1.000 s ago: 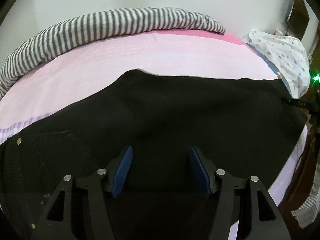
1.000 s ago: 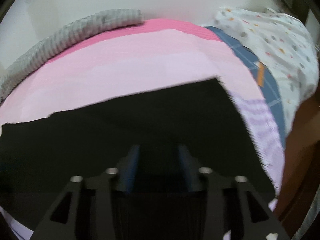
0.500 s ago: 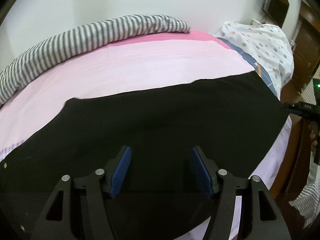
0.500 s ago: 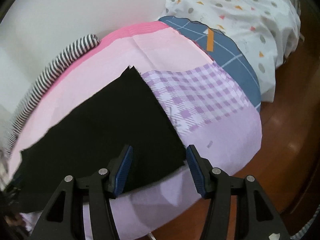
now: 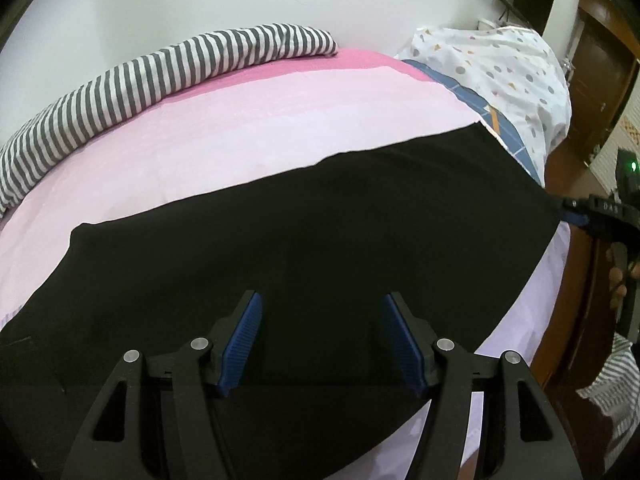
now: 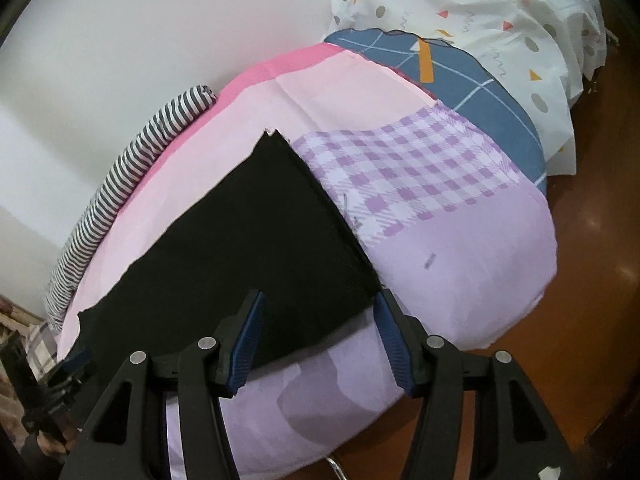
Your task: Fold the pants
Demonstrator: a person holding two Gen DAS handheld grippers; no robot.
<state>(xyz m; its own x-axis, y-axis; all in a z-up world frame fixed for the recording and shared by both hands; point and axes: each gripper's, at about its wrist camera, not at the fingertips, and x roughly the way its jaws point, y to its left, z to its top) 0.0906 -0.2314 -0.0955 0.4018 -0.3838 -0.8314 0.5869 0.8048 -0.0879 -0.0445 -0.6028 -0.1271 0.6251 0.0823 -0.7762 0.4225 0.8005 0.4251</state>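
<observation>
black pants (image 5: 304, 256) lying flat on the bed (image 5: 280, 120), spread over the pink sheet with the near edge close to the bed's side. along the wall a striped grey-and-white roll of bedding (image 5: 160, 76) runs behind them, well apart, and at the far end a white dotted quilt (image 6: 500, 20) sits heaped past a blue checked patch (image 6: 472, 80) and a lilac gingham patch (image 6: 404, 168); nothing lies on top of the pants. against a second ago, the lumpy fold in the cloth is gone and the pants now lie smooth, with both views swung further along the bed. long axis runs along the bed, parallel to the wall, one squared end pointing toward the quilt. left hand-held gripper (image 5: 322, 340) hovers over the cloth, jaws apart, nothing pinched. right hand-held gripper (image 6: 318, 338) sits at the end corner, jaws apart and just easing inward, the corner between them but not pinched.
</observation>
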